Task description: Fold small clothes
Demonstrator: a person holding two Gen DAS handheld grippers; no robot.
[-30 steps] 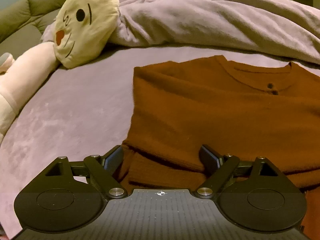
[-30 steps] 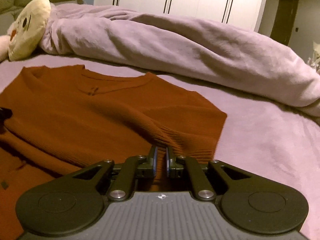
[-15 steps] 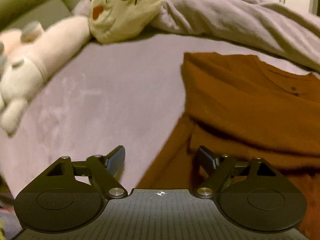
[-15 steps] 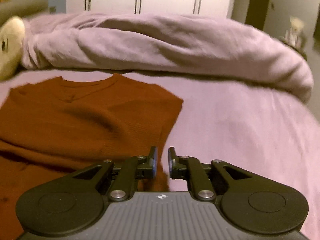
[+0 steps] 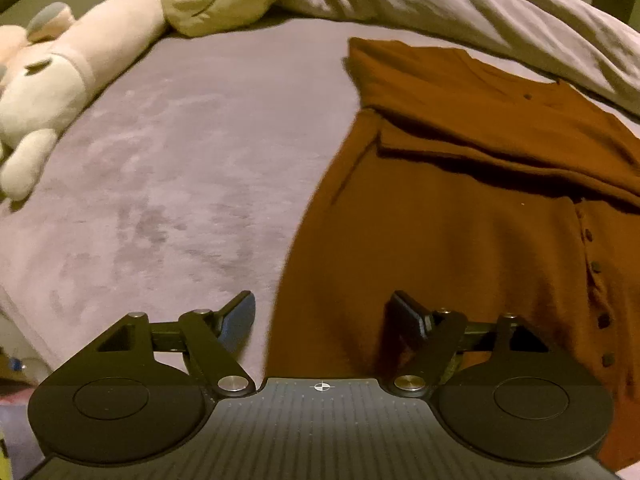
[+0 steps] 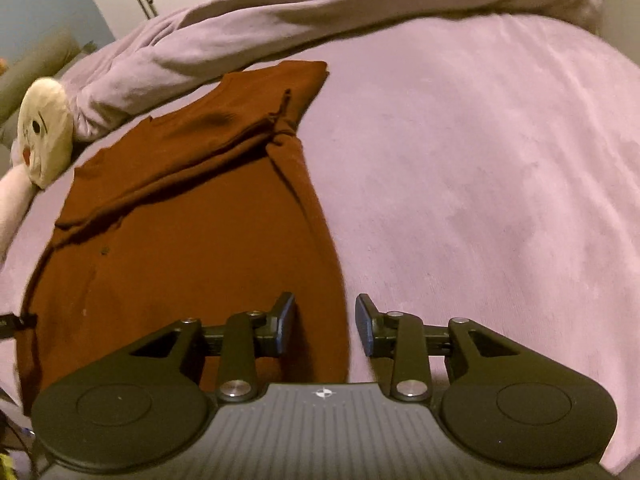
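**Rust sweater flat on the bed, both grippers released**

The left gripper (image 5: 320,314), narrowing, straddles the rust sweater's (image 5: 460,220) left edge, gripping nothing. The right gripper (image 6: 325,320), just spreading, straddles its right edge, empty, above the bed (image 6: 480,180).

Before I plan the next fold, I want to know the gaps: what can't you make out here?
- Brown garment: its near hem is hidden behind the left gripper in the left wrist view, and behind the right gripper in the right wrist view.
- Its sleeves: folded across, so their ends cannot be told.
- Plush toy: blurred, cut off by the left edge.
- Blanket: hides the bed behind it.
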